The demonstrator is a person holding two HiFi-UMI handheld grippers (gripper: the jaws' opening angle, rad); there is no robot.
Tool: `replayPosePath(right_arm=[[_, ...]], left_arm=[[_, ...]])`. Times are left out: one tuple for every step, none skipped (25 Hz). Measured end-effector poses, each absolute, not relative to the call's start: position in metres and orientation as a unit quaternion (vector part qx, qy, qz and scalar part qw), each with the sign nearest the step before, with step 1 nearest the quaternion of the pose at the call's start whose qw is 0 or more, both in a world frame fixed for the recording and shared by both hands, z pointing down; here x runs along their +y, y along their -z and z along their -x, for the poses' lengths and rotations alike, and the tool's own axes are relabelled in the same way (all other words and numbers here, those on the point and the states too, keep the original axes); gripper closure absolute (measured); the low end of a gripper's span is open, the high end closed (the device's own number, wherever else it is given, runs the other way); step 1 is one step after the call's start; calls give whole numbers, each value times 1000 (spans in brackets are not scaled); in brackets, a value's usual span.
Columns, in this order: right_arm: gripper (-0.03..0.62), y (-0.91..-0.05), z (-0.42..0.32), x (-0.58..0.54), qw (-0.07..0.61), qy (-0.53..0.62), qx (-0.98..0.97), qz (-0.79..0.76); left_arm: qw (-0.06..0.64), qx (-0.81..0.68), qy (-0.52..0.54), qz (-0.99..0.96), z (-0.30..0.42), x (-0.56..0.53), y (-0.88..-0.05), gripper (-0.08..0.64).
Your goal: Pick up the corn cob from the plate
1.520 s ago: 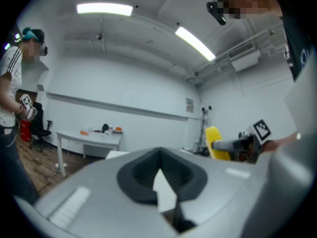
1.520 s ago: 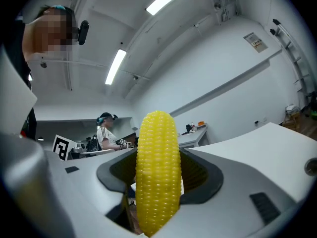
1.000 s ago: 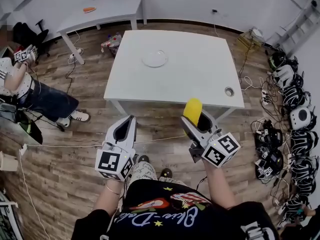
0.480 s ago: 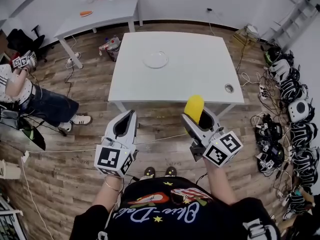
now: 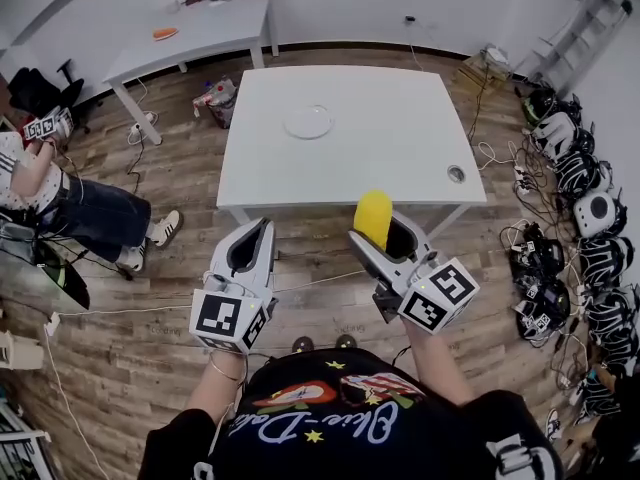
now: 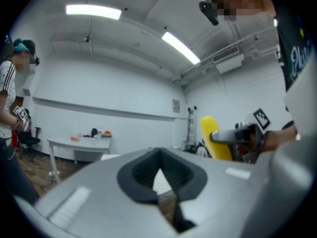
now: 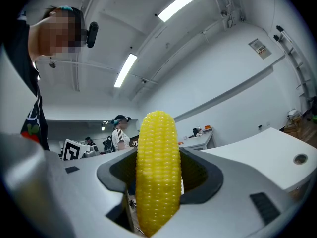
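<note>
A yellow corn cob (image 5: 374, 218) stands upright in my right gripper (image 5: 381, 240), which is shut on it in the air over the wooden floor, short of the white table (image 5: 400, 158). In the right gripper view the corn cob (image 7: 157, 170) fills the gap between the jaws. An empty glass plate (image 5: 309, 121) lies on the table's far left part. My left gripper (image 5: 251, 247) hangs beside the right one, its jaws shut with nothing between them. From the left gripper view the corn cob (image 6: 213, 138) shows off to the right.
A second white table (image 5: 190, 28) stands at the back left with small items on it. A person (image 5: 60, 188) stands at the left. Helmets and cables (image 5: 580, 228) line the floor on the right. A round grommet (image 5: 456, 174) sits near the table's right front corner.
The view has drifted back a little from the table. My right gripper has shifted slightly left with the corn cob still in it. The left gripper has hardly moved.
</note>
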State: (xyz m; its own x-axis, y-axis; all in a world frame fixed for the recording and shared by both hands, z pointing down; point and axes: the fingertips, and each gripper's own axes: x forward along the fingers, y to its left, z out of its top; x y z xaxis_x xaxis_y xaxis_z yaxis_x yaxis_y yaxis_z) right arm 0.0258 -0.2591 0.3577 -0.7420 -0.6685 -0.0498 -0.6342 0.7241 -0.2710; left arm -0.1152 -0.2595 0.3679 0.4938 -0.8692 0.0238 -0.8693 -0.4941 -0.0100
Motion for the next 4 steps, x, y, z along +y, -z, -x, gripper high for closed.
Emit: replayPosePath(right_arm=[[331,-359,-25,-260,70,121,925,353],[331,-360,-25,-260,67,122,925,353],[331,-361,-24,-261,65,123,925,354],[331,-362,-24,-261,63,124,925,354]], left_arm=[[4,-502,-13,-865,115,-260,-369,561],[6,-502,-13,-865,115,-260,-369,563],[8,-501,-14,-865,115,-261,-370,561],[10,-501,-15,-865,115,-261,-371,561]])
